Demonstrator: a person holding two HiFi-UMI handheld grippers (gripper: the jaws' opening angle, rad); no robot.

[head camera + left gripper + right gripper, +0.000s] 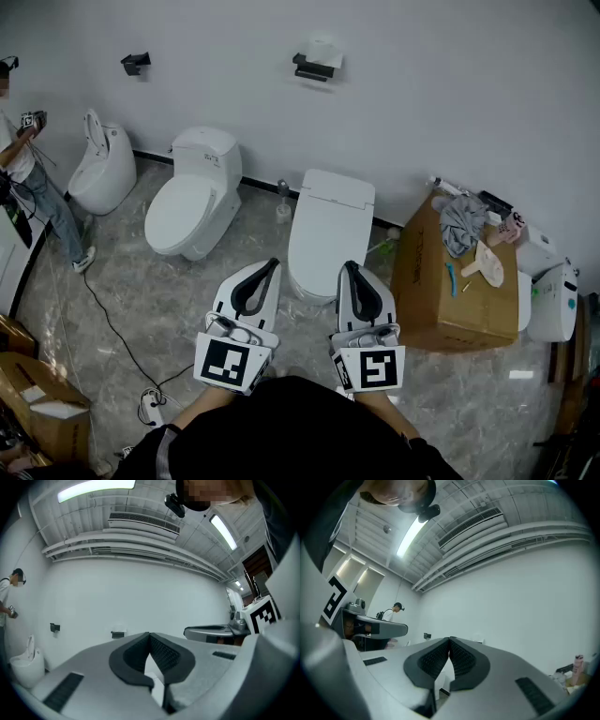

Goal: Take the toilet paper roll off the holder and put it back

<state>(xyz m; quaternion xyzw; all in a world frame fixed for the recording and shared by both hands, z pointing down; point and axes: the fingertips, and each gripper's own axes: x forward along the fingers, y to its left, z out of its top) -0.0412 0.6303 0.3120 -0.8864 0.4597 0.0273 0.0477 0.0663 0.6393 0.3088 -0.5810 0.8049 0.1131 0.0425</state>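
While the roll [323, 49] sits on the holder [312, 67], untouched, the task looks to be at step 1: approach. L gripper [271, 265] & R gripper [349, 268], both clenched & empty, hang well below holder. Next: reach up, open jaws.

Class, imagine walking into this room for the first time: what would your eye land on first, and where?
Three white toilets lined along the wall's foot dominate the head view, with the toilet paper roll on its holder high above them. In the foreground, the left gripper and right gripper sit shut and empty, side by side.
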